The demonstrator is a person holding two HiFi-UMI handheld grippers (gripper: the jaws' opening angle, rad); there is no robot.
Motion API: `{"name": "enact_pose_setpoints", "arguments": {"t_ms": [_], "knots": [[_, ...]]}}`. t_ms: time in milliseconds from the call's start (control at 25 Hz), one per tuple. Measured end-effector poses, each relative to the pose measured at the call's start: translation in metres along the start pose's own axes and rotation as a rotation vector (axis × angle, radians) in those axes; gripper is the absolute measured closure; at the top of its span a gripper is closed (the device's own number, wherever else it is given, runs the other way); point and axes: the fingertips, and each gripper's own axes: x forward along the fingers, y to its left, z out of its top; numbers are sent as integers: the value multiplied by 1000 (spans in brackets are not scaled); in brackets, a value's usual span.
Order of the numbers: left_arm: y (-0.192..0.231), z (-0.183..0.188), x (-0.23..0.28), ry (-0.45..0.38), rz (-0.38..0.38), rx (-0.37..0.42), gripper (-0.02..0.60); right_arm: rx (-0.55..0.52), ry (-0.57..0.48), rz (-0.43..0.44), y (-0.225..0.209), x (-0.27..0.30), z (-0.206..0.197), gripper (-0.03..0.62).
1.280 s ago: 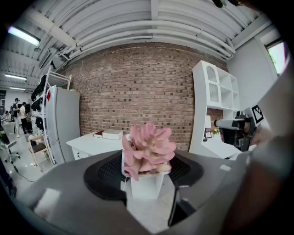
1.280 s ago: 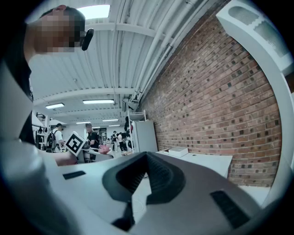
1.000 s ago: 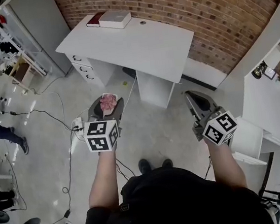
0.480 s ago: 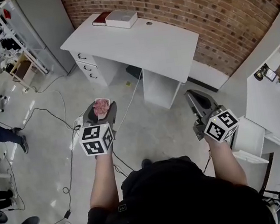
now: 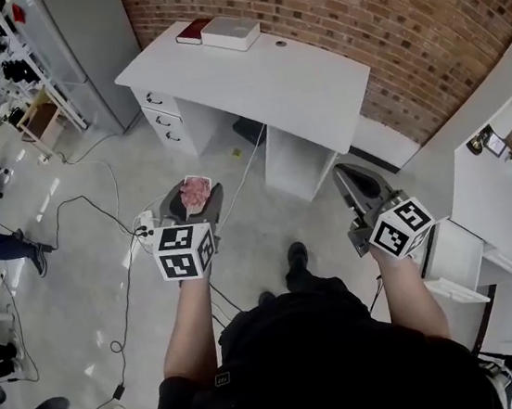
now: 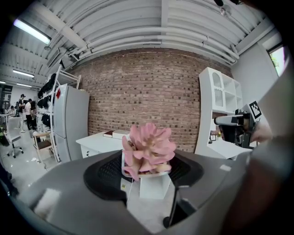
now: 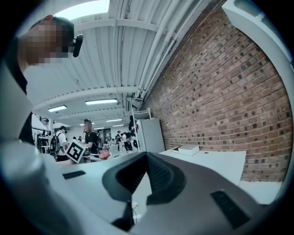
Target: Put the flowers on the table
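A pink flower in a small white pot [image 5: 197, 191] sits between the jaws of my left gripper [image 5: 197, 195], held out over the grey floor short of the table. In the left gripper view the flower [image 6: 147, 148] fills the middle, with the gripper [image 6: 147, 170] shut on its white pot. The white table [image 5: 263, 78] stands ahead against the brick wall and also shows in the left gripper view [image 6: 98, 139]. My right gripper [image 5: 347, 180] hangs to the right at the same height, shut with nothing in it [image 7: 143, 173].
A dark red book [image 5: 193, 31] and a flat white box [image 5: 231, 33] lie on the table's far left corner. Cables and a power strip [image 5: 142, 229] trail over the floor at left. A grey cabinet [image 5: 88, 29] stands left of the table, white furniture [image 5: 504, 204] at right.
The person has stepped forward, one shoe now showing ahead of the body. Both grippers keep their pose, the flower still in the left one.
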Motion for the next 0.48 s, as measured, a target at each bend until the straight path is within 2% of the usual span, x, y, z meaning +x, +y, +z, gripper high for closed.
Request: {"name": "enact_pose_setpoints", "arguments": {"t_ms": [280, 480], "knots": [[2, 1, 31, 26, -8, -2, 308, 43, 14, 40, -21, 25, -10, 588], [5, 1, 74, 66, -12, 4, 308, 76, 15, 41, -61, 50, -17, 588]]}}
